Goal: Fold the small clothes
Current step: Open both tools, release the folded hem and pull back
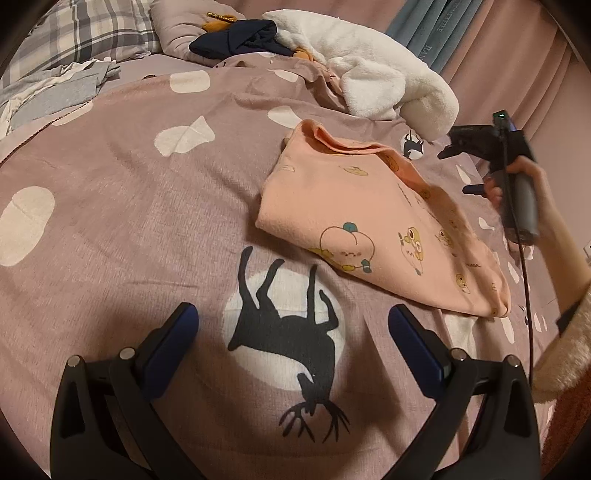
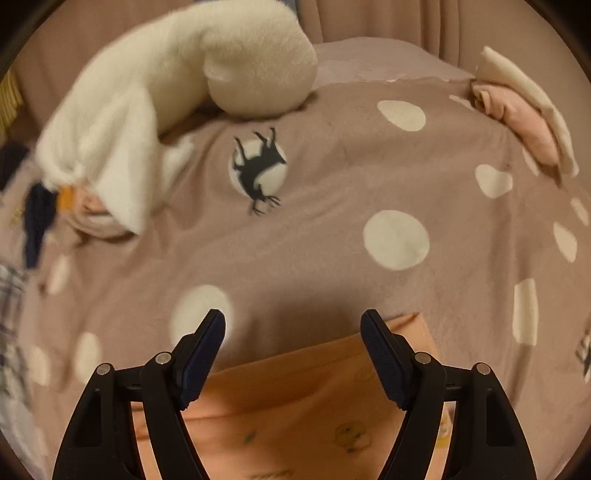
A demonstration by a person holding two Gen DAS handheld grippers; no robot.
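Observation:
A small peach garment printed with cartoon figures lies folded on the mauve bedspread, right of centre in the left wrist view. My left gripper hovers open over a black deer print, just short of the garment's near edge, with nothing between its fingers. In the same view my right gripper is held by a hand above the garment's right side. In the right wrist view that gripper stands open above the garment's far edge, holding nothing.
A white fluffy garment and a dark navy cloth lie at the back of the bed. Grey clothes sit at the far left by a plaid pillow. Folded pink and cream pieces rest at the right edge. Curtains hang behind.

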